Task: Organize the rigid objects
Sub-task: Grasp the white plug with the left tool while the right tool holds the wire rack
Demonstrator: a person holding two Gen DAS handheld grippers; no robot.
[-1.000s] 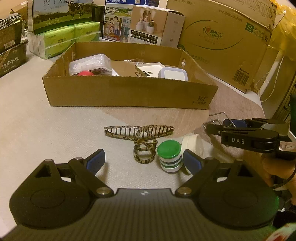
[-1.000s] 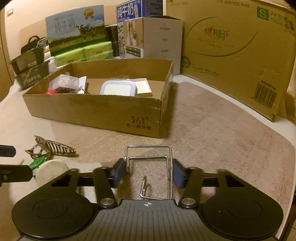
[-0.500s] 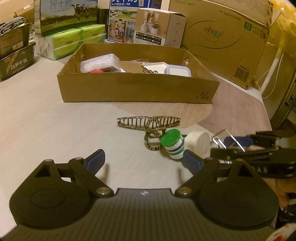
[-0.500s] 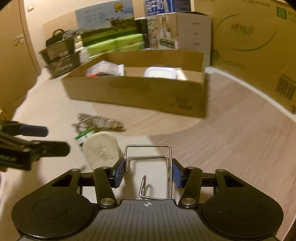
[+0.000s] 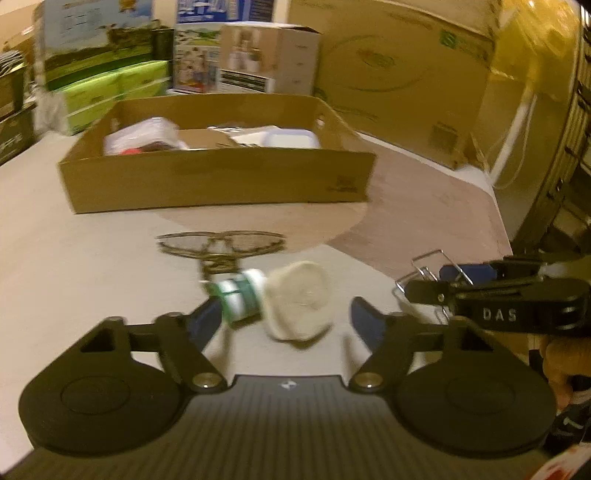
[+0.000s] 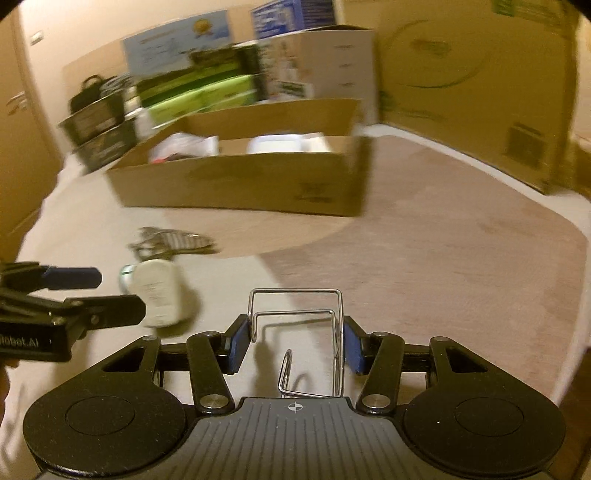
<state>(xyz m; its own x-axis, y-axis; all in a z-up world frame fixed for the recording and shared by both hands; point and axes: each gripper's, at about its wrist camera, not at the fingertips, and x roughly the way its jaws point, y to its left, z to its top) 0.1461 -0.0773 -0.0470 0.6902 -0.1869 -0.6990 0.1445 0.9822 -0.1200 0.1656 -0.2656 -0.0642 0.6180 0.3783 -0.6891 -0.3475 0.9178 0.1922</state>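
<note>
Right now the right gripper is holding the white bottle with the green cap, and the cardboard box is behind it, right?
Not quite. The right gripper is holding a bent wire hook, as the right wrist view shows. The white bottle lies on the floor near the left gripper. The cardboard box is indeed behind.

A large cardboard carton [image 5: 402, 85] stands at the far right. Green tissue packs [image 5: 110, 92] sit far left beneath a milk box [image 5: 92, 33]. A white product box [image 5: 266, 59] stands between them; dark crates [image 6: 96, 125] sit leftmost.
</note>
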